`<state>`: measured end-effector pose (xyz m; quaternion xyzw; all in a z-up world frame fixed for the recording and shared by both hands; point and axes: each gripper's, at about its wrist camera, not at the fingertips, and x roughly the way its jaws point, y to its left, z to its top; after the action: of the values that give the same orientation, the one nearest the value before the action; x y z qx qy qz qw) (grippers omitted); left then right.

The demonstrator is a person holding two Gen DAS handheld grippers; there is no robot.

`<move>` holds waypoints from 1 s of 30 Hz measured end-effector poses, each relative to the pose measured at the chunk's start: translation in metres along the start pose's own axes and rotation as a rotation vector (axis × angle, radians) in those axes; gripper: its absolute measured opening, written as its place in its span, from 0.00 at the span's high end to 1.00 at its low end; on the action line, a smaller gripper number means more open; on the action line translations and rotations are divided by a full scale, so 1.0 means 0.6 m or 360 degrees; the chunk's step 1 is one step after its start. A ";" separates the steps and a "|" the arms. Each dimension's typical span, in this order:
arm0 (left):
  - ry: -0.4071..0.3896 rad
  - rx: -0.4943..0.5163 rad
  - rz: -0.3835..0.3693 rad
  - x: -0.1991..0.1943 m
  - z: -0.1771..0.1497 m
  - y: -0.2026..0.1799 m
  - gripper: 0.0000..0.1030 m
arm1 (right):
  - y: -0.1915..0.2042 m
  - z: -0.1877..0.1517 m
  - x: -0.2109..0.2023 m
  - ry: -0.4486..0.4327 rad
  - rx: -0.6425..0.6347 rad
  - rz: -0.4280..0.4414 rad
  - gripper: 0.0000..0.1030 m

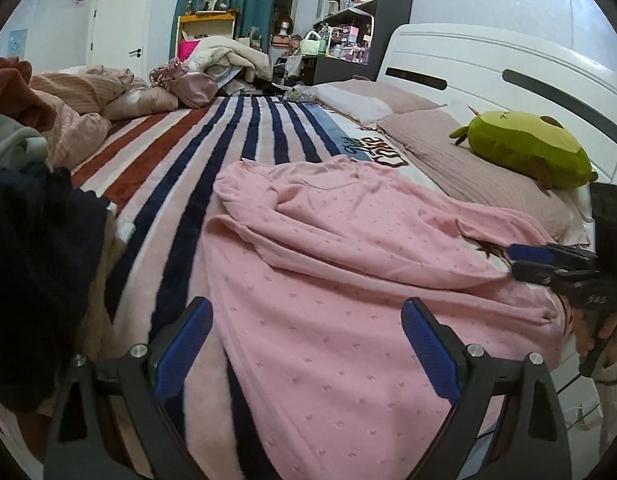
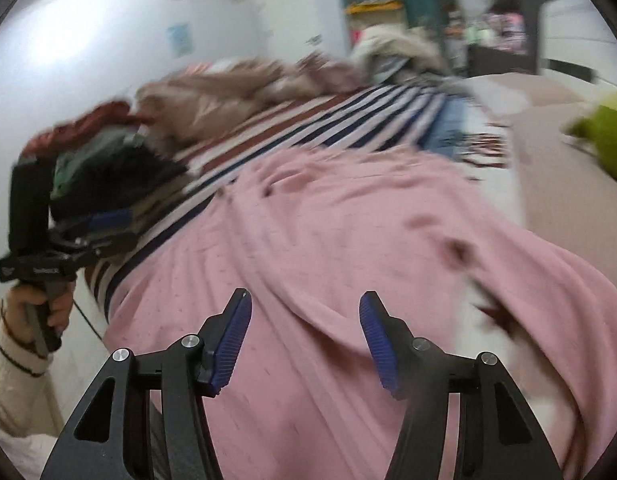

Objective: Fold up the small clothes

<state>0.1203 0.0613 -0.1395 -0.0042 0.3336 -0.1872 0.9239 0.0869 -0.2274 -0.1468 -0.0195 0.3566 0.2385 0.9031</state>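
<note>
A pink dotted garment (image 1: 340,280) lies spread and rumpled on the striped bedspread (image 1: 180,160); it also fills the blurred right wrist view (image 2: 348,240). My left gripper (image 1: 304,316) is open and empty, just above the garment's near left edge. It shows at the left of the right wrist view (image 2: 108,216). My right gripper (image 2: 304,320) is open and empty, over the garment's near right part. In the left wrist view the right gripper (image 1: 512,260) sits at the garment's right edge, seen side-on.
A pile of dark, grey and rust clothes (image 1: 32,216) lies at the left. A green plush toy (image 1: 524,148) rests on beige pillows (image 1: 460,168) by the white headboard (image 1: 508,64). Rumpled beige bedding (image 1: 84,100) lies far left.
</note>
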 end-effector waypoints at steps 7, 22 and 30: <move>-0.0022 -0.0033 0.0001 0.010 0.006 0.019 0.09 | 0.033 0.048 0.142 0.0279 -0.0119 0.0067 0.66; 0.0059 -0.0080 0.0061 0.069 0.008 0.055 0.09 | -0.064 0.104 0.214 0.0333 0.0090 -0.0315 0.98; 0.0083 -0.0150 0.0080 0.096 0.023 0.074 0.09 | -0.034 0.144 0.220 0.0346 -0.0087 -0.0276 0.51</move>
<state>0.1847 0.0808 -0.1699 -0.0344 0.3662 -0.1480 0.9181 0.2345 -0.1728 -0.1715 -0.1005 0.4426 0.1658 0.8755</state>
